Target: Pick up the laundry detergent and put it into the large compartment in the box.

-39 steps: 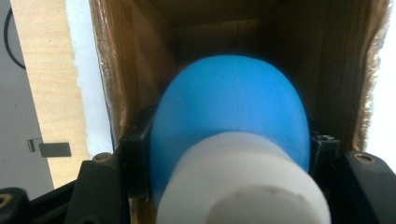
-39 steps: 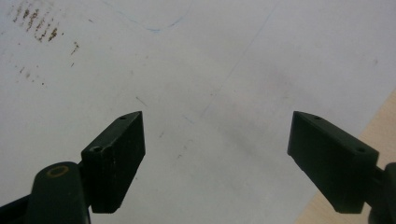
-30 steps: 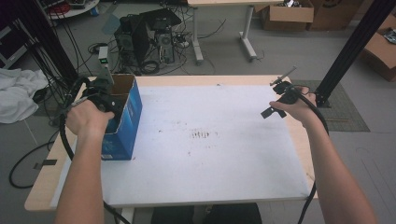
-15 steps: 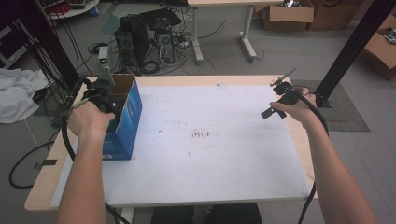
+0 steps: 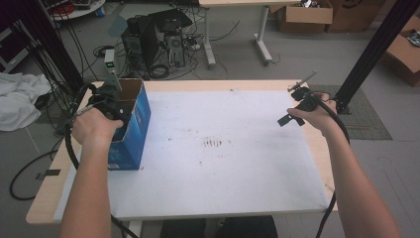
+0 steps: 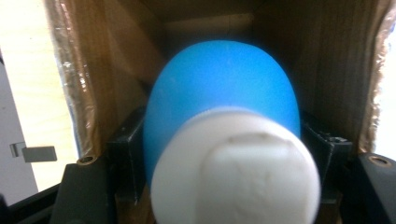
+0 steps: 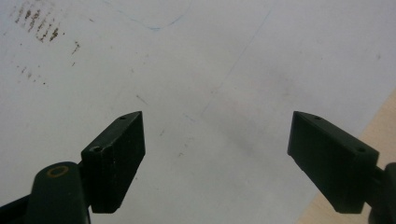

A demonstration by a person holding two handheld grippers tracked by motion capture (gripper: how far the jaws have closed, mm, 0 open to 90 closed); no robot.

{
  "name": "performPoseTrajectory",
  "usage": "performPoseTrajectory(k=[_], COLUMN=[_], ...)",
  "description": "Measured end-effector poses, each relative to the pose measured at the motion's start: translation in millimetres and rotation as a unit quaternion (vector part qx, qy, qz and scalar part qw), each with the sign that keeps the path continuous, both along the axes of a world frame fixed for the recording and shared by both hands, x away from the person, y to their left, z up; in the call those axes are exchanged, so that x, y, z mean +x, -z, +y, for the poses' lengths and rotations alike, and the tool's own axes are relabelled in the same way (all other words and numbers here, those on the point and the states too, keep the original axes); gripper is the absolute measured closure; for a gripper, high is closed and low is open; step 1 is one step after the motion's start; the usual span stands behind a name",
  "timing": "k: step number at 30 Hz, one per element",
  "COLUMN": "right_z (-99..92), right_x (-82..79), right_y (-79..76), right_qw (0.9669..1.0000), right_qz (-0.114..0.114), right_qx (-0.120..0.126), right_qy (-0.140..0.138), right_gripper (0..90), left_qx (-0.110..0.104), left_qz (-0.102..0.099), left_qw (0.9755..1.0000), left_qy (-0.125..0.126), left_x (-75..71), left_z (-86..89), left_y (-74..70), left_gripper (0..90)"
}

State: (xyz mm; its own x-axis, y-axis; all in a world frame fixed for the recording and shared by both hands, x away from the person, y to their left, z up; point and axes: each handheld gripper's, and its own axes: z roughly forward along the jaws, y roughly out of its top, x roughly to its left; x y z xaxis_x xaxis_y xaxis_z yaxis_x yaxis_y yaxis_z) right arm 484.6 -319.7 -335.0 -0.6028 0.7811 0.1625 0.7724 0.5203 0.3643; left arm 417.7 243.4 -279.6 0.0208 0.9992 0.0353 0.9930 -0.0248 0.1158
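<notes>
Nearest, in the left gripper view, a blue bottle point(image 6: 224, 93) with a white cap point(image 6: 236, 170) sits between the black jaws of the left hand-held gripper point(image 6: 224, 154), cap end towards the camera and the blue body pointing away into a brown cardboard interior. The jaws have just been opening with the bottle between them; they stand just beside its sides, and whether the pads are touching it cannot be told.

In the right gripper view, the right hand-held gripper point(image 7: 215, 154) has its jaws spread wide with nothing between them. It hangs above the white sheet point(image 7: 196, 70) that covers the surface, near where the sheet ends and bare pale wood point(image 7: 373, 116) shows.

From the high view, two forearms come in from the bottom edge. The person's left hand point(image 5: 96, 130) holds the left hand-held gripper point(image 5: 110, 99) at the open top of a blue cardboard box point(image 5: 134, 126) standing upright on the left part of the surface point(image 5: 198, 85). The right hand point(image 5: 317, 116) holds the right hand-held gripper point(image 5: 298, 101) above the right side of the surface, well apart from the box. The white sheet point(image 5: 223, 148) between them carries a few dark smudges point(image 5: 214, 144).

Beyond the far edge, on the floor, stand computer towers point(image 5: 158, 37) amid tangled cables, and farther off some cardboard boxes point(image 5: 302, 15).
</notes>
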Motion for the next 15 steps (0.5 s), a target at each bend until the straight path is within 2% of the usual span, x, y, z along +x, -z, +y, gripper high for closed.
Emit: performPoseTrajectory(k=[5,8,12,15], right_z=[-0.6,-0.9,-0.3,-0.2], right_x=[-0.4,-0.8,-1.4,-1.9], right_y=[-1.0,-1.4,-2.0,-3.1], right_qw=[1.0,1.0,1.0,1.0], right_qz=[0.0,-0.001,-0.001,-0.002], right_qx=[0.002,0.002,0.003,0.004], right_qy=[0.001,0.001,0.0,-0.001], right_gripper=[19.0,19.0,19.1,19.0], left_qx=[0.005,-0.005,-0.002,0.009], left_qz=[-0.005,-0.011,-0.015,-0.026], left_qw=[1.0,0.9999,0.9998,0.9994], left_qy=[-0.003,0.0,0.01,0.02], left_x=[-2.6,-4.1,-6.1,-8.2], left_z=[-0.4,-0.6,-4.5,-9.3], left_y=[-11.8,-19.9,-32.9,-45.4], left_gripper=[27.2,25.1,23.9,22.4])
